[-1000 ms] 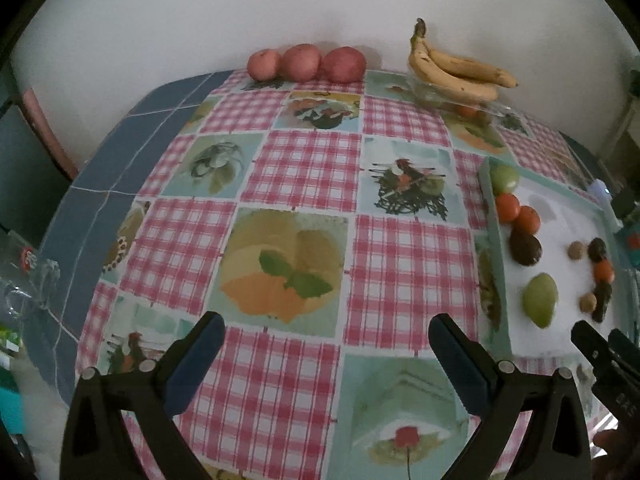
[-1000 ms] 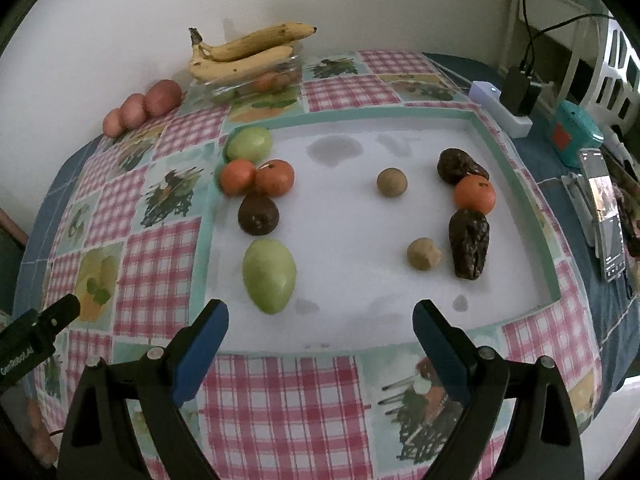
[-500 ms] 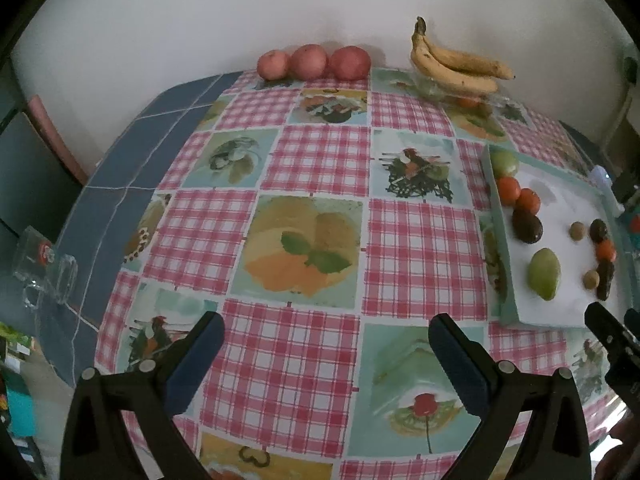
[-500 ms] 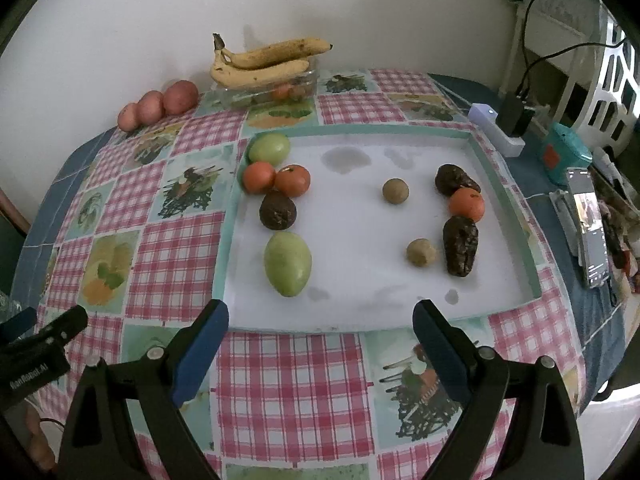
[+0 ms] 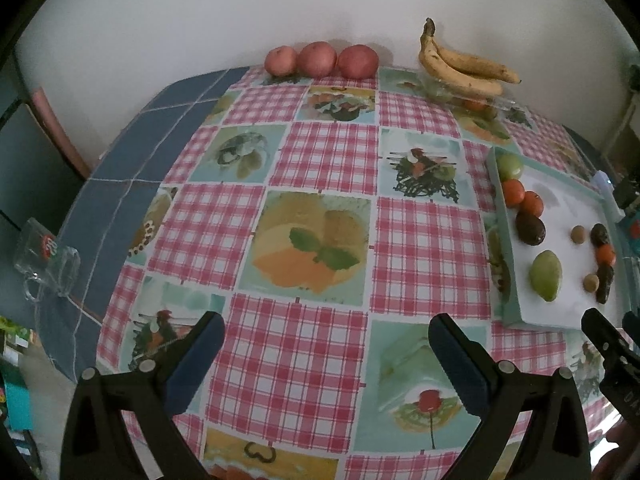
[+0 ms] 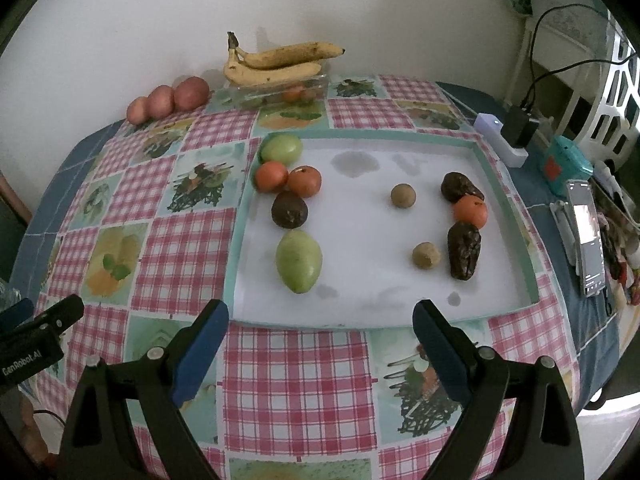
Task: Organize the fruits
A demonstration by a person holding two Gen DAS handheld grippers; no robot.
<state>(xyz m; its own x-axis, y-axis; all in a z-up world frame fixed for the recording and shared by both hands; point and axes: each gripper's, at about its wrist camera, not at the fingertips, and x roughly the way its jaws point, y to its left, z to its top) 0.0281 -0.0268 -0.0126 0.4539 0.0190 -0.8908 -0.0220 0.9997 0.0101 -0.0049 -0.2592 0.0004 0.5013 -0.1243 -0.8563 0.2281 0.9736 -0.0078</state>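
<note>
Left gripper (image 5: 326, 354) and right gripper (image 6: 320, 338) spread wide, grasping nothing, above the checked tablecloth (image 5: 320, 208). Ahead of the right: green mango (image 6: 298, 260), oranges (image 6: 287, 178) and dark fruits (image 6: 464, 250) scattered on the white tray (image 6: 360, 232). Farther back, by the wall: bananas (image 6: 280, 62), three red fruits (image 5: 320, 59).

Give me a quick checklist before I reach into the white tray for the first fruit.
1. Right gripper open and holding nothing: ok.
2. Left gripper open and holding nothing: ok.
3. Oval green mango on the teal-rimmed white tray unobstructed, nearest the right gripper: ok.
4. Right gripper already over the tray: not ok, it hangs short of the near rim.
5. Fruit firmness: cannot tell.
</note>
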